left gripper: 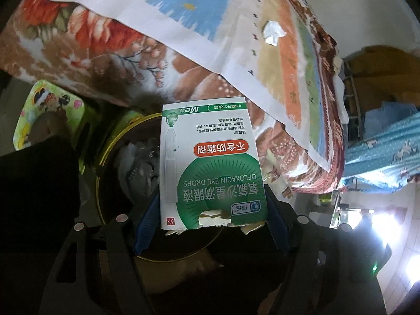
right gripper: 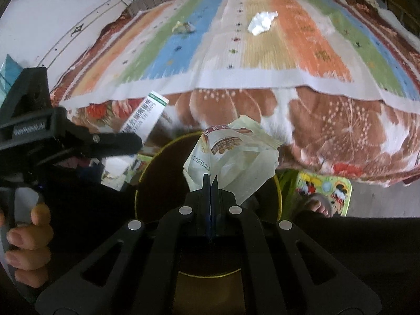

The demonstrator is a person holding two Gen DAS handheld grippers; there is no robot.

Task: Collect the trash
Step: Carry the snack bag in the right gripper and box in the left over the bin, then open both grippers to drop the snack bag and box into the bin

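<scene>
My left gripper (left gripper: 212, 204) is shut on a white-and-green eye-drops box (left gripper: 210, 165) and holds it above the dark round bin (left gripper: 105, 183), which has crumpled plastic inside. The box and left gripper (right gripper: 131, 141) also show at the left of the right wrist view, box (right gripper: 144, 115). My right gripper (right gripper: 210, 181) is shut on a crinkled white snack wrapper (right gripper: 233, 155) over the bin's yellow rim (right gripper: 141, 173). On the bed, a crumpled white wrapper (right gripper: 262, 22) (left gripper: 273, 32) and a small yellowish scrap (right gripper: 183, 27) lie on the striped mat.
The bed with the striped mat (right gripper: 262, 52) and a flowered blanket (right gripper: 341, 131) stands just behind the bin. A cartoon-printed foam mat (right gripper: 325, 191) lies on the floor beside it. A blue patterned cloth (left gripper: 380, 152) hangs at the right.
</scene>
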